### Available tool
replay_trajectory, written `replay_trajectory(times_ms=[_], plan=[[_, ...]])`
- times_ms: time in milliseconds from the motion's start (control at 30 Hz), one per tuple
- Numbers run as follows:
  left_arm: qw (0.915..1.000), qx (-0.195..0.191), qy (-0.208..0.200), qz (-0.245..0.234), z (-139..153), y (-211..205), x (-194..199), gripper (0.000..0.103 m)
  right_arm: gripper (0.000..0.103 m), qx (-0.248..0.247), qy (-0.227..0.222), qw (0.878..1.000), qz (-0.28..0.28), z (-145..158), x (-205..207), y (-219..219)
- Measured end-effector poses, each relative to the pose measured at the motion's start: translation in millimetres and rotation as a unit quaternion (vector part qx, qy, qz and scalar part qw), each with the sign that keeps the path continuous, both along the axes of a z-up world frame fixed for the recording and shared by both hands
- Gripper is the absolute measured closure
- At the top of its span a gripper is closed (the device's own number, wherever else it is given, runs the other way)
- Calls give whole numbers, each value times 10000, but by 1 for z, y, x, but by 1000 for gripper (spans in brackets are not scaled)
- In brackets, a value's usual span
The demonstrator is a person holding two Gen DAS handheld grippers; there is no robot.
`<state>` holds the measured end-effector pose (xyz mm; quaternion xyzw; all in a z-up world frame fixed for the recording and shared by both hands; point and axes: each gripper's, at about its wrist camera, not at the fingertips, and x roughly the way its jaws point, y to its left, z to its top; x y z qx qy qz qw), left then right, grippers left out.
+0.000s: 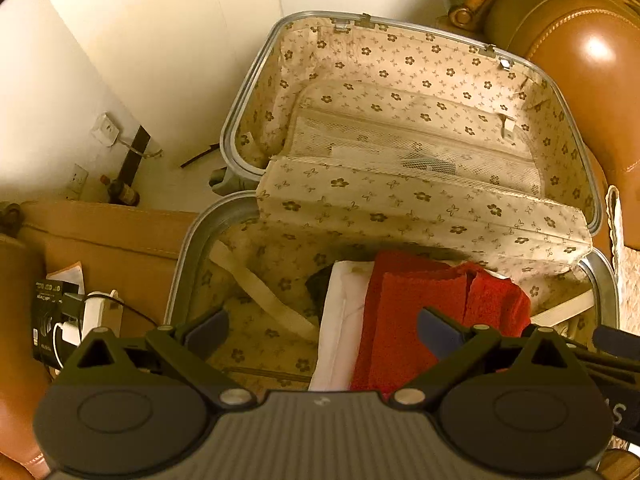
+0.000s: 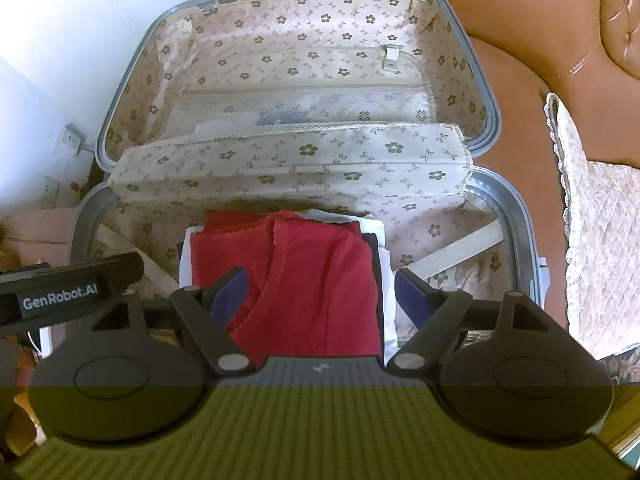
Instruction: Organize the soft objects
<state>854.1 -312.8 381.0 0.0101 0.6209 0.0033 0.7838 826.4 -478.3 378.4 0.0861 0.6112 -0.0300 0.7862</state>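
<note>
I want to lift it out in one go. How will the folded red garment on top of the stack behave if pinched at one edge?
The red garment looks like soft knit, so it would probably droop and unfold. It seems light. Lying loose on the white fabric, it may slide before lifting.

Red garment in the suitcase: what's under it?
Under the red garment lies folded white fabric with a dark layer's edge between. Anything lower in the suitcase is covered.
</note>
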Motion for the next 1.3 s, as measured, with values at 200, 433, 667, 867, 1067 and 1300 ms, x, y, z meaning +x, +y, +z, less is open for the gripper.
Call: replay_trajectory(times_ms=[200,433,667,867,1067,1300], plan=[[10000,-29,-25,16,3,4,-9,1,15,-1,-11,10000,51,3,-7,3],[9995,217,-149,-162,13,0,-18,1,15,-57,-39,9999,111,9,-17,6],[9992,237,-224,-227,17,0,-27,1,15,-53,-93,9999,134,12,-28,8],[9991,230,-239,-266,19,1,-37,1,15,-88,-95,9998,154,15,-36,10],[9986,292,-272,-336,21,1,-50,1,15,-113,-105,9997,177,17,-49,12],[9983,294,-338,-362,23,4,-69,1,15,-107,-115,9997,184,19,-67,15]])
